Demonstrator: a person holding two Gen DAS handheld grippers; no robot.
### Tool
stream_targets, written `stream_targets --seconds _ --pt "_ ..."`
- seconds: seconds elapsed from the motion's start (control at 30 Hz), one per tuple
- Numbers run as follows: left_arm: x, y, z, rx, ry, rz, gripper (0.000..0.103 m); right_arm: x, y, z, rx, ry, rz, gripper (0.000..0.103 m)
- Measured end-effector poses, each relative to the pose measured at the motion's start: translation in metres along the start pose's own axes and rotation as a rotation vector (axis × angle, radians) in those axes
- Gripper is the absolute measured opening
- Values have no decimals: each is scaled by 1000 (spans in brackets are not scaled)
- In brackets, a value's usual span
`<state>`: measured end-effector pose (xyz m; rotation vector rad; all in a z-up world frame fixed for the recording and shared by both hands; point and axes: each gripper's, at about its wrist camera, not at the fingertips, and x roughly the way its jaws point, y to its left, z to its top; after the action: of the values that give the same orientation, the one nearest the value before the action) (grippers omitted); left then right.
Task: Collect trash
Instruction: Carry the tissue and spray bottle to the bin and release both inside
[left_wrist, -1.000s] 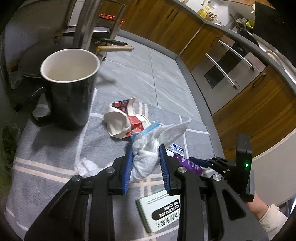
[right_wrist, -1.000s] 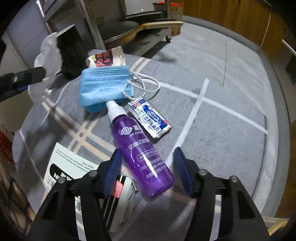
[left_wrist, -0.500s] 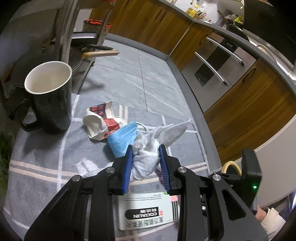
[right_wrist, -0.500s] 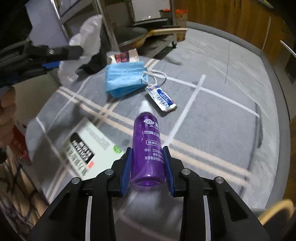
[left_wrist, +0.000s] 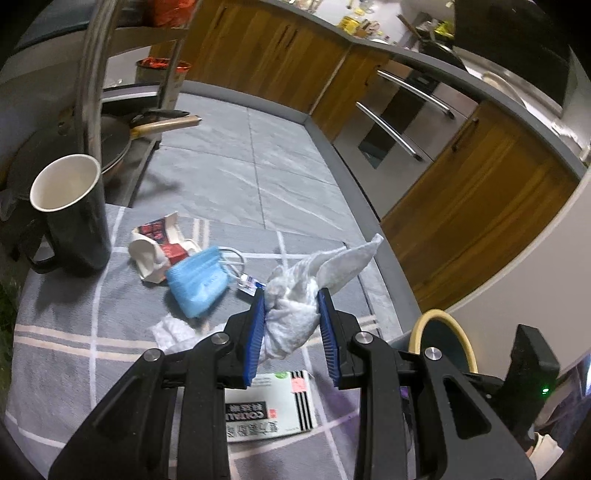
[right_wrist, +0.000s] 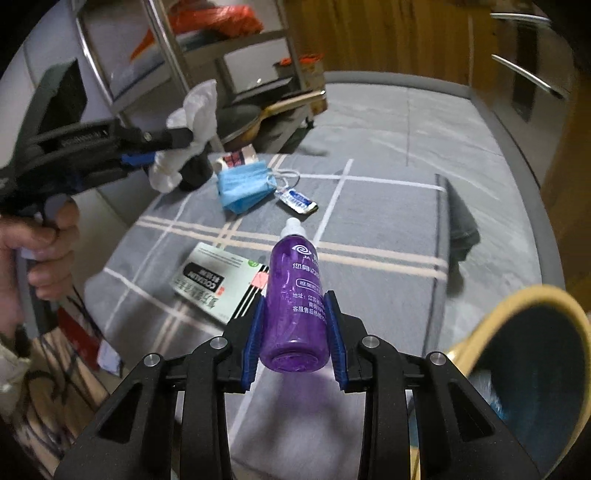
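Right wrist: right gripper (right_wrist: 294, 334) clamps purple bottle (right_wrist: 294, 310); left gripper (left_wrist: 291, 334) clamps crumpled tissue (left_wrist: 295, 314).

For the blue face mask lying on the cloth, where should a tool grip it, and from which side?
Grip the blue face mask across its folded pleated body, coming down from above. It lies flat and limp; the ear loops on the sachet side are too thin.

The white box (left_wrist: 269, 406) reads "COLTALIN"; other print is illegible.
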<state>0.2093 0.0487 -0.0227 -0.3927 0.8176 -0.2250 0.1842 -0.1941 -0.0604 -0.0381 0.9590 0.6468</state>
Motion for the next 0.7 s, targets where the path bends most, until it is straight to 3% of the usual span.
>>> stream_targets --seconds 0.43,0.7 --pt "-7 -42 -22 68 29 -40 27 -58 -11 -35 142 -127 4 33" --pt "2 -75 -35 49 70 -160 27 -97 -38 -50 210 -212 -43 33"
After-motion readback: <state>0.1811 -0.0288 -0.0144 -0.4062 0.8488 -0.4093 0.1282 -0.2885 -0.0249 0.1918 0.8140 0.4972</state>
